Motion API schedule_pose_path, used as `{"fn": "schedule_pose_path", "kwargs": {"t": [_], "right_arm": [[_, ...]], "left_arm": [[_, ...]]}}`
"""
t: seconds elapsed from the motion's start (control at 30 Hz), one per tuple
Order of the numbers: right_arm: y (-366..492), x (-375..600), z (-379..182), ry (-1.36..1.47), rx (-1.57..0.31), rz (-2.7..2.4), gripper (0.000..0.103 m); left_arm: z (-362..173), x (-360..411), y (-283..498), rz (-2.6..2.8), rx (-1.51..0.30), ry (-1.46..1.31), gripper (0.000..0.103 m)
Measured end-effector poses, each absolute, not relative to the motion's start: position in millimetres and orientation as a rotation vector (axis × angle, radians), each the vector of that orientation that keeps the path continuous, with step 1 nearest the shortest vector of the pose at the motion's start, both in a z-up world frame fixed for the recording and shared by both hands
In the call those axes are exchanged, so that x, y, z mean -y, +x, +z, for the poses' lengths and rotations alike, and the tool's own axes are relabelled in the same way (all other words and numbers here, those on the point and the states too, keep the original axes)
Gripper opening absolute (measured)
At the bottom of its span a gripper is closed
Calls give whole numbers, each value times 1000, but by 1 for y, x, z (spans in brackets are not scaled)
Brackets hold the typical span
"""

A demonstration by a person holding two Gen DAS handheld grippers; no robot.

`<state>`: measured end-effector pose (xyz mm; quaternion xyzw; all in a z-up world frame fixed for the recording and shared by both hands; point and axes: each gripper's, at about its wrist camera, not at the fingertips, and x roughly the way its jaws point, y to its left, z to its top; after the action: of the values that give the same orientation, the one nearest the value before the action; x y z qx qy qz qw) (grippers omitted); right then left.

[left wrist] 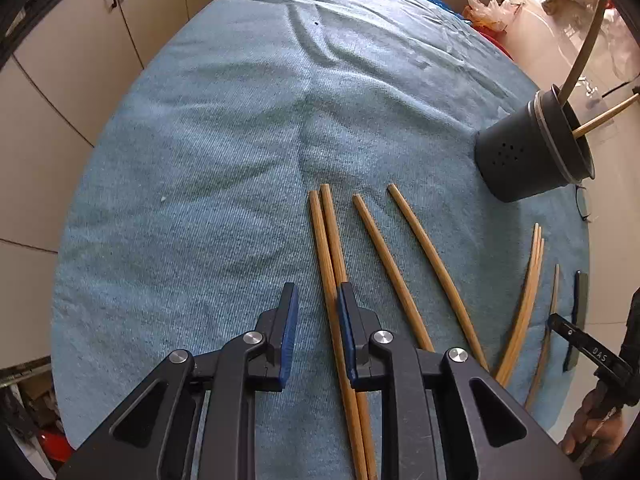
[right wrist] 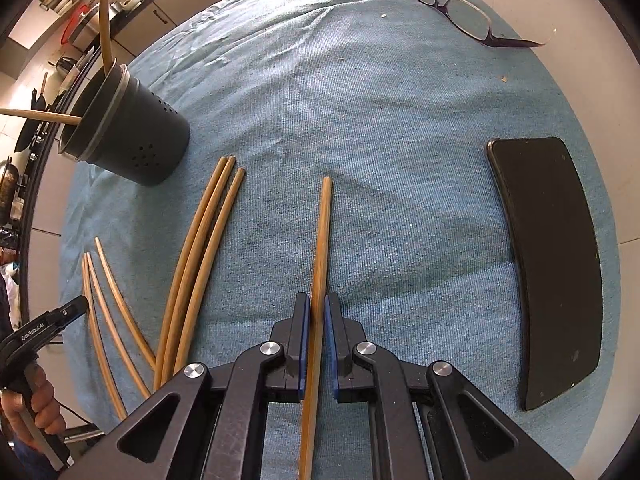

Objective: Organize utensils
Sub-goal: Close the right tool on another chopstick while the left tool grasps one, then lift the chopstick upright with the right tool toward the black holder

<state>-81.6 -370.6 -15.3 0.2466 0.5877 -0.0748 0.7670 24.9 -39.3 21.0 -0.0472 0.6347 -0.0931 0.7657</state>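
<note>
Several wooden chopsticks lie on a blue towel (left wrist: 200, 200). My left gripper (left wrist: 317, 292) points down over a touching pair of chopsticks (left wrist: 320, 220). One stick runs along the inner face of its right pad (left wrist: 345, 320), the other passes under that finger, and the left pad stands clear of both, so the jaws are open. My right gripper (right wrist: 318, 300) is shut on a single chopstick (right wrist: 322, 232) that lies on the towel. A dark perforated holder (left wrist: 532, 152) (right wrist: 132, 132) stands at the far side with two sticks in it.
Two loose chopsticks (left wrist: 400, 272) lie right of the left gripper, and a bundle of three (right wrist: 200, 260) between the hands. A black phone (right wrist: 552, 264) lies right, with glasses (right wrist: 460, 12) behind. A hand (right wrist: 36, 404) holds the left gripper.
</note>
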Motion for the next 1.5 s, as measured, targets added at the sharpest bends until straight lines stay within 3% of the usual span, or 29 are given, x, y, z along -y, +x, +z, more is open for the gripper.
{"fn": "schedule_pose_path", "kwargs": {"t": [0.5,0.57,0.73,0.97,1.2,1.5], "right_arm": [[-62,358,-13,448,-1333,-188,7],[-59,356,-12,431,-1341,-189,7],[-55,348,-10,435,-1324,-167,7],[-69,359,11,544,-1201,-112,7],[-93,348,57,483,-1022,-55,7],[-120,319,93,369,-863,5,7]], "left_arm": [[18,58,29,-132,-1384,22,18],[17,59,32,-112,-1378,21,8],[21,45,24,-139,-1355,-71,6],[57,33,1,-181,-1244,-150,6],[112,46,-29,-225,-1073,-137,6],[152,69,-57,-297,-992,-111,6]]}}
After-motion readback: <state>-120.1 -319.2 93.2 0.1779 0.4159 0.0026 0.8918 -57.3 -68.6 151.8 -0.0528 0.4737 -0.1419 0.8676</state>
